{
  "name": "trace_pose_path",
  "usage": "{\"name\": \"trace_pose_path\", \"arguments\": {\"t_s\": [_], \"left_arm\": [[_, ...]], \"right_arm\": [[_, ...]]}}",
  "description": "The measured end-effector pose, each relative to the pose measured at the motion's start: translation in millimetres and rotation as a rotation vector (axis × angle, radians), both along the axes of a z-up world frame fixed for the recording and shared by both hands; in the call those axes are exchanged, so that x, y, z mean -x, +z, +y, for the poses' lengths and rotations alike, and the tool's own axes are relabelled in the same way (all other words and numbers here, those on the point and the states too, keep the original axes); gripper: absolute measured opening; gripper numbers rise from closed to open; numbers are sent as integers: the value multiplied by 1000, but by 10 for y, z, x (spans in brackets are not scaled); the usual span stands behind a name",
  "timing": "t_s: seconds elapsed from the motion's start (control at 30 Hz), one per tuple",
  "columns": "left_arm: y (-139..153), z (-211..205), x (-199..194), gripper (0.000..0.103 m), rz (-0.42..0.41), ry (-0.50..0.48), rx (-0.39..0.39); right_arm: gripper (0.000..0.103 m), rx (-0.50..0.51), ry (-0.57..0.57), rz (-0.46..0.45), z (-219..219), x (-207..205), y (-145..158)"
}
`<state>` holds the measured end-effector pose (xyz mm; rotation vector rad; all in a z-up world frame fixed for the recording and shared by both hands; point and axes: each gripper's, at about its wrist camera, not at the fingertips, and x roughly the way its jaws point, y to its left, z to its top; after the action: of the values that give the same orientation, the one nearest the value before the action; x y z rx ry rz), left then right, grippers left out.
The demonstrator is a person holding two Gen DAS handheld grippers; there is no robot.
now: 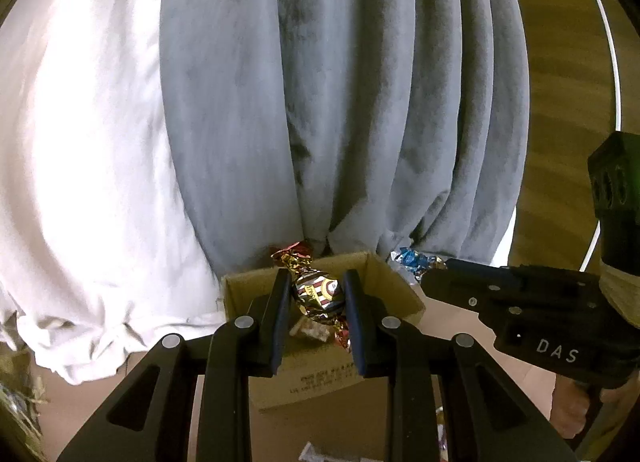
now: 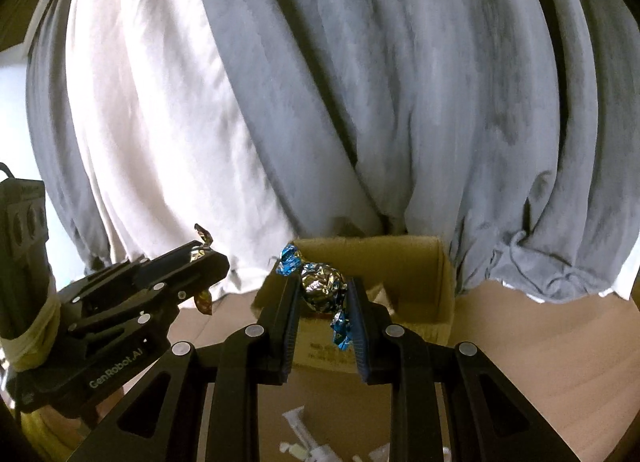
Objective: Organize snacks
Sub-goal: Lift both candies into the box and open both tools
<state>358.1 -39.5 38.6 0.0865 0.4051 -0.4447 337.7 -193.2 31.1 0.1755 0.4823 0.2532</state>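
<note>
In the left wrist view my left gripper (image 1: 317, 294) is shut on a red-and-gold foil candy (image 1: 318, 290), held in front of the open cardboard box (image 1: 396, 282). The right gripper's body crosses that view at the right, with blue foil (image 1: 414, 258) showing at its tip. The right wrist view shows my right gripper (image 2: 325, 292) shut on a blue-and-silver foil candy (image 2: 322, 284) above the same box (image 2: 416, 262). At the left there, the left gripper's body shows gold foil (image 2: 202, 240) sticking out of its tip.
Grey and white curtains (image 1: 340, 102) hang right behind the box on the wooden table (image 2: 540, 342). Loose white wrapped snacks (image 2: 304, 442) lie on the table below the grippers. A white cable (image 1: 612, 62) runs along the wood at the far right.
</note>
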Motion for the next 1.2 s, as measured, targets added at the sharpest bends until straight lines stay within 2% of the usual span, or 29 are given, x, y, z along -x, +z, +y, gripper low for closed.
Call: {"name": "trace_pose_path", "arguments": {"t_s": [0.27, 0.73, 0.87, 0.93, 0.97, 1.0, 1.2], "left_arm": [[58, -94, -356, 26, 10, -6, -3], [-100, -252, -1058, 27, 150, -25, -7], [-129, -255, -1138, 47, 162, -6, -18], [-129, -242, -1142, 50, 157, 9, -19], [-129, -231, -1132, 53, 153, 21, -23], [-132, -223, -1117, 56, 146, 29, -28], [-65, -197, -882, 64, 87, 44, -43]], "right_arm": [[25, 14, -14, 4, -65, -308, 58], [25, 31, -10, 110, -158, -957, -73], [26, 25, -11, 151, -180, -1098, -150], [28, 34, -22, 171, -186, -1147, -183], [38, 36, -31, 178, -190, -1157, -190], [42, 37, -47, 181, -202, -1157, -199], [42, 73, -80, 151, -196, -1001, -179]]}}
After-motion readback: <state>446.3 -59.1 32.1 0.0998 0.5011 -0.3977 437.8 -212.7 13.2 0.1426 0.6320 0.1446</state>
